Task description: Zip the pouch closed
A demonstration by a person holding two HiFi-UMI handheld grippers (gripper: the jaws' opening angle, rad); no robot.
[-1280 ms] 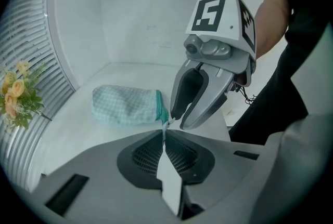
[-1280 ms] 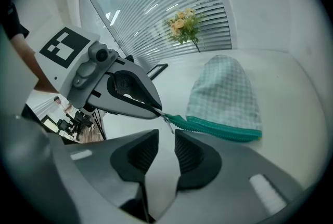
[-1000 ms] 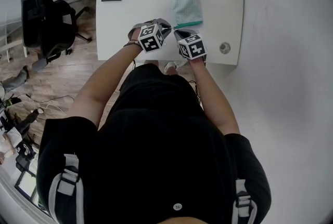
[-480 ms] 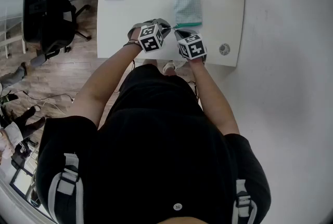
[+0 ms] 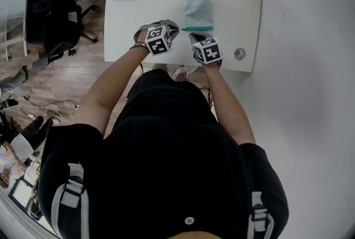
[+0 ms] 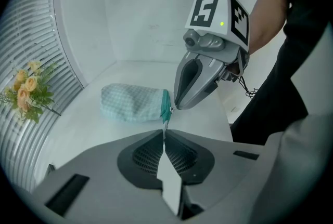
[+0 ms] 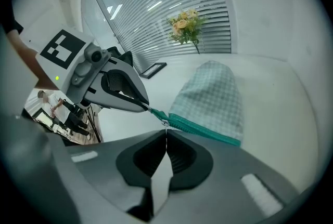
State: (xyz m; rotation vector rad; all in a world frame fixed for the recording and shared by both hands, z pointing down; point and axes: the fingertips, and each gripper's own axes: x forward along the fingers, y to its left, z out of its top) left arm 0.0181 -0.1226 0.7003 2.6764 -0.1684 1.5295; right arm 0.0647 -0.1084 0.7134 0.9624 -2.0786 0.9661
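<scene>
Pouch (image 5: 198,9) lying on table (image 5: 138,21), 12 o'clock of grippers; left gripper (image 6: 164,133) clenching zipper end tab (image 7: 152,110); right gripper (image 7: 166,131) pinching slider pull (image 7: 165,123); zipping seemingly just starting; next calling for steady drag toward 3 o'clock, left anchoring.

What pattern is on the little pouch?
Fine pale green-and-white checks on the pouch, with a darker green zipper edge; clearest in the right gripper view.

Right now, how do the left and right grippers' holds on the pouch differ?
The left gripper pinches the teal tab at the end of the zipper; the right gripper pinches the silver zipper pull. In the head view the left gripper reaches in from left of the pouch, the right gripper from its near side. Shared: both jaws shut at the zipper's left end.
</scene>
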